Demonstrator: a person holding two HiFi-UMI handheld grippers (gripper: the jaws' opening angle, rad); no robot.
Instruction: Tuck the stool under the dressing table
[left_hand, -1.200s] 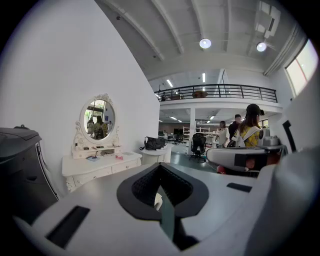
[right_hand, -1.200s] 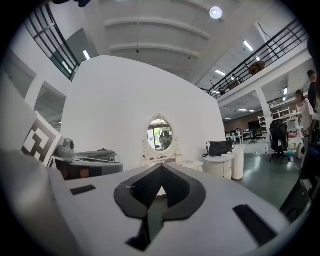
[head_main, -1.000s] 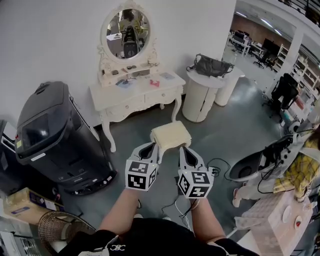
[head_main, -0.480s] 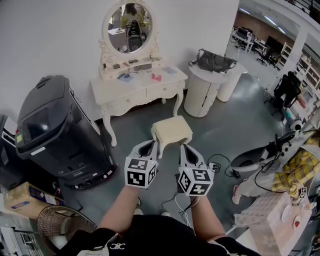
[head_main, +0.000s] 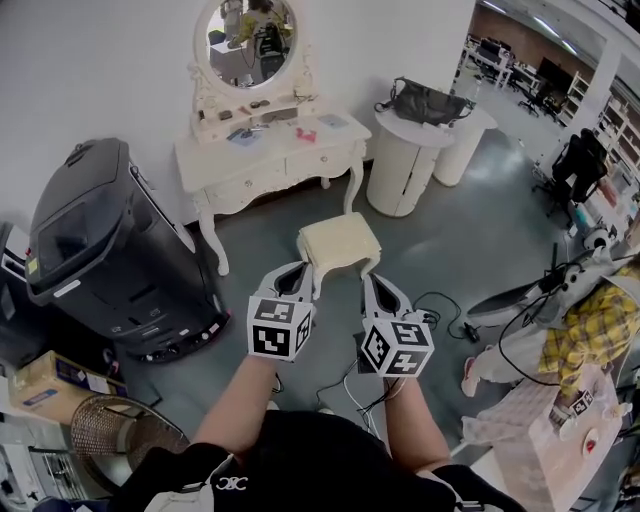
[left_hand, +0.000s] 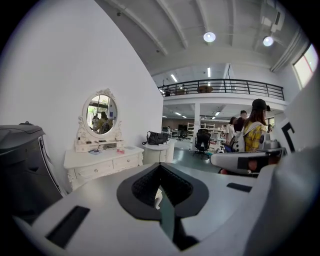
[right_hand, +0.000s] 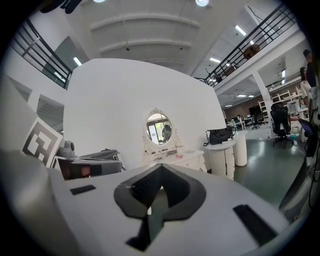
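Observation:
The cream cushioned stool (head_main: 340, 243) stands on the grey floor in front of the white dressing table (head_main: 270, 155) with its oval mirror (head_main: 245, 30). The stool is out from under the table. My left gripper (head_main: 303, 277) is shut and empty, its tip over the stool's near left edge in the head view. My right gripper (head_main: 368, 285) is shut and empty too, at the stool's near right edge. I cannot tell if either touches the stool. The left gripper (left_hand: 160, 170) view shows the dressing table (left_hand: 100, 160) ahead at the left. It also lies ahead of the right gripper (right_hand: 159, 182), as dressing table (right_hand: 180, 157).
A big black machine (head_main: 100, 250) stands left of the dressing table. A round white cabinet (head_main: 405, 170) with a black bag (head_main: 425, 100) stands right of it. Cables (head_main: 440, 320) lie on the floor near my right. A cardboard box (head_main: 50, 385) and a wicker basket (head_main: 110, 450) sit at the lower left. A person in yellow plaid (head_main: 590, 330) is at the right.
Both grippers have dropped slightly and edged forward toward the stool, still shut. The head view has shifted, so the table and stool sit a little higher in the picture.

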